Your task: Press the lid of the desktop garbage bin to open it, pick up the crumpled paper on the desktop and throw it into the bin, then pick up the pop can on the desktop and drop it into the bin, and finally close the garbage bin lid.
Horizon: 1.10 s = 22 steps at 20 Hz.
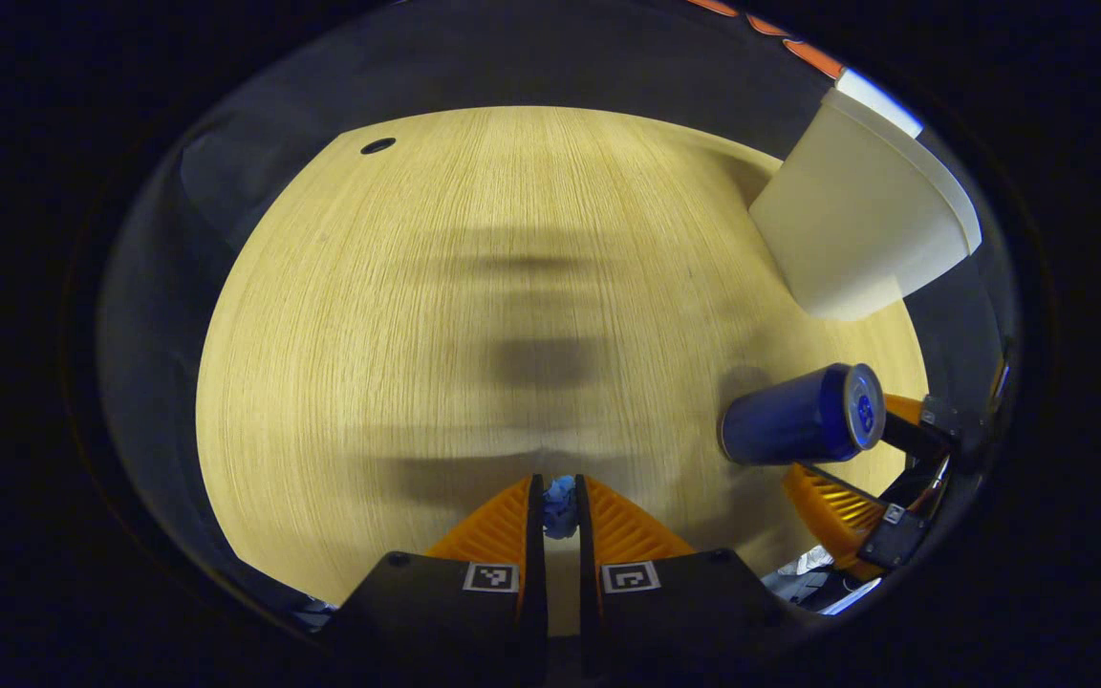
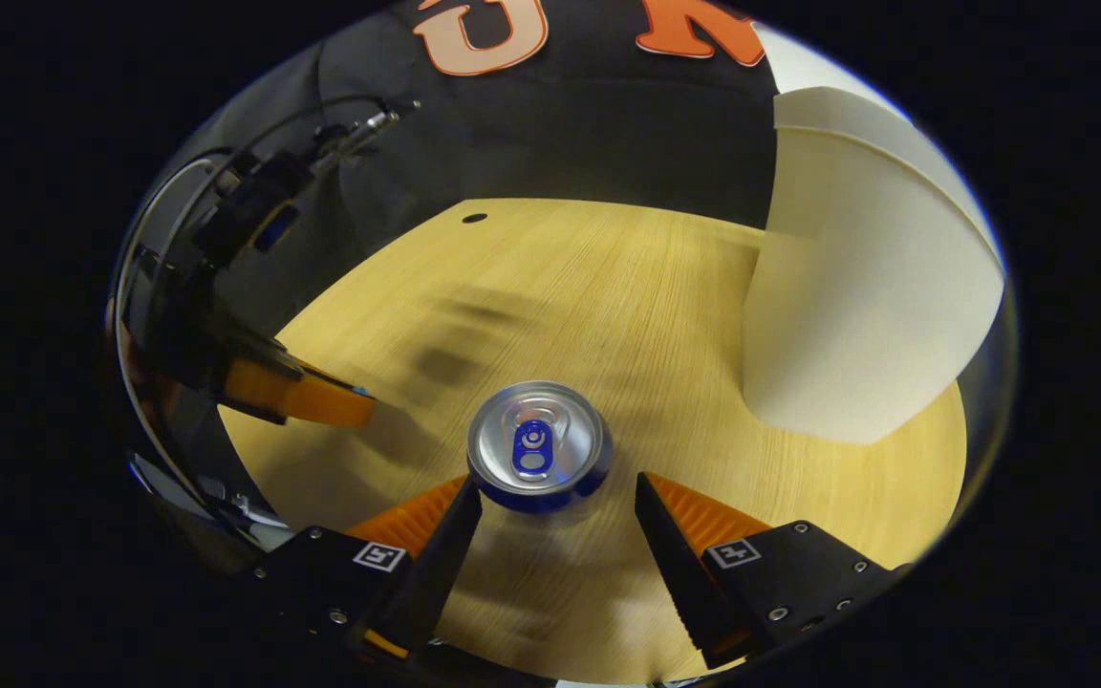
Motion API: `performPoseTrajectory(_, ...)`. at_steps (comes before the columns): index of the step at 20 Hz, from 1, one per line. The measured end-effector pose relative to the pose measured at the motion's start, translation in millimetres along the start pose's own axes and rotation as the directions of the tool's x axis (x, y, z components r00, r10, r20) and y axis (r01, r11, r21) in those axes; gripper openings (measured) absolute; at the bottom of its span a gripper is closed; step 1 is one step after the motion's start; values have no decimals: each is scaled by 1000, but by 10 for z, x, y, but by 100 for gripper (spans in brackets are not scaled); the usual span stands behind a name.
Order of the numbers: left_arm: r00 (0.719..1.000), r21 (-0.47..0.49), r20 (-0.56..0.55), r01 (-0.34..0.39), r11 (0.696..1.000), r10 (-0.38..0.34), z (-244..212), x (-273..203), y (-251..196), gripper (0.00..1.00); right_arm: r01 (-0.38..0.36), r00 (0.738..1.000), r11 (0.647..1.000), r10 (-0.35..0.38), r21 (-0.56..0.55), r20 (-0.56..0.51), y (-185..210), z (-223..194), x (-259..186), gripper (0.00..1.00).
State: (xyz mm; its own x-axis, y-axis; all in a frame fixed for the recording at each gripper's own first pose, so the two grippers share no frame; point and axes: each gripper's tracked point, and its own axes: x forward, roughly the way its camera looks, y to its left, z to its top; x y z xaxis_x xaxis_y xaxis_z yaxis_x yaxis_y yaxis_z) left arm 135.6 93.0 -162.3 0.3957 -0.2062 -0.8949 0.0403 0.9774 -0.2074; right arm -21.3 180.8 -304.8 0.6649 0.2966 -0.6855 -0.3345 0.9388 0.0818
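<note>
Fingers of the right gripper (image 2: 558, 497) stand spread apart on either side of the pop can (image 2: 538, 445), which stands upright on the wooden counter (image 2: 627, 287) with its pull-tab top facing the camera. The left finger's tip seems to touch the can's side; the right finger stands clear of it. In the left gripper view the same pop can (image 1: 804, 416) shows at the right edge, with the right gripper (image 1: 871, 459) reaching around it.

The left gripper (image 1: 560, 497) is nearly closed, its fingers pinching a small bluish scrap (image 1: 560, 506) between them; what that scrap is cannot be told. In the right gripper view, the left gripper (image 2: 297, 392) hovers over the counter's left side, well apart from the can.

The white garbage bin (image 2: 847, 306) stands on the counter just behind and to the right of the can, its lid (image 2: 856, 119) in place on top. No crumpled paper lies on the bare wood.
</note>
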Motion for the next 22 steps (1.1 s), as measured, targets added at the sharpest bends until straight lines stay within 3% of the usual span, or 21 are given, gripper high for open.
performPoseTrajectory(7,1000,5,24,7,1000,-7,14,-161,8,18,4,999,998,-2,61,-39,-4,-130,193,94)
performPoseTrajectory(9,999,12,43,13,1000,-14,40,-235,-25,18,14,999,995,-10,95,-43,9,-132,150,82)
performPoseTrajectory(16,993,84,108,44,996,-53,367,-325,-230,18,70,997,981,-66,183,-28,-50,-64,112,80)
performPoseTrajectory(22,977,160,183,82,984,-111,719,-614,-820,18,125,992,975,-127,183,-2,-42,-52,118,81)
